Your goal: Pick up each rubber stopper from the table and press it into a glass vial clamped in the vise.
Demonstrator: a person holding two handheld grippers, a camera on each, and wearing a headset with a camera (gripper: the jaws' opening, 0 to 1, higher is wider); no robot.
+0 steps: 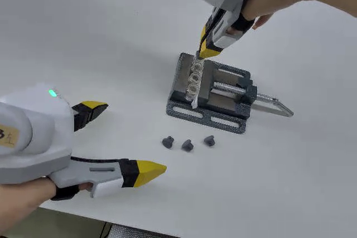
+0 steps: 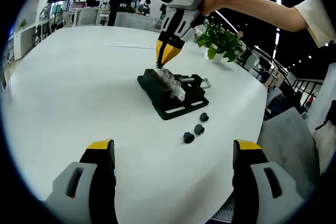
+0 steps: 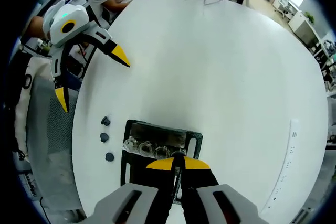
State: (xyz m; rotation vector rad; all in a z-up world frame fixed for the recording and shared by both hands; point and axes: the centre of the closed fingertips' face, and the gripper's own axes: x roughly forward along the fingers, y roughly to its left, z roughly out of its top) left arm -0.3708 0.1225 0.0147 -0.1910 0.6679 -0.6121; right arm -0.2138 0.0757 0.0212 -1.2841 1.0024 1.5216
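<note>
**Gripper closes in on vise at round white bench**

A broad white table point(image 1: 111, 37) lies mostly bare, with open surface on every side of the dark vise point(image 1: 206, 116) at its middle. The vise's screw handle point(image 1: 273, 104) juts out to one side. The left gripper point(image 1: 132, 136) hovers near the table's near edge with its jaws spread wide, well apart from the vise. The right gripper point(image 1: 205, 53) stands steeply over the far end of the vise, jaws drawn nearly together on what looks like a dark stopper point(image 3: 178, 156) at the end vial. A row of glass vials point(image 1: 194, 79) sits clamped upright. Three stoppers point(image 1: 187, 145) lie loose in a line just before the vise. A potted plant point(image 2: 220, 40) stands beyond the far edge.
</note>
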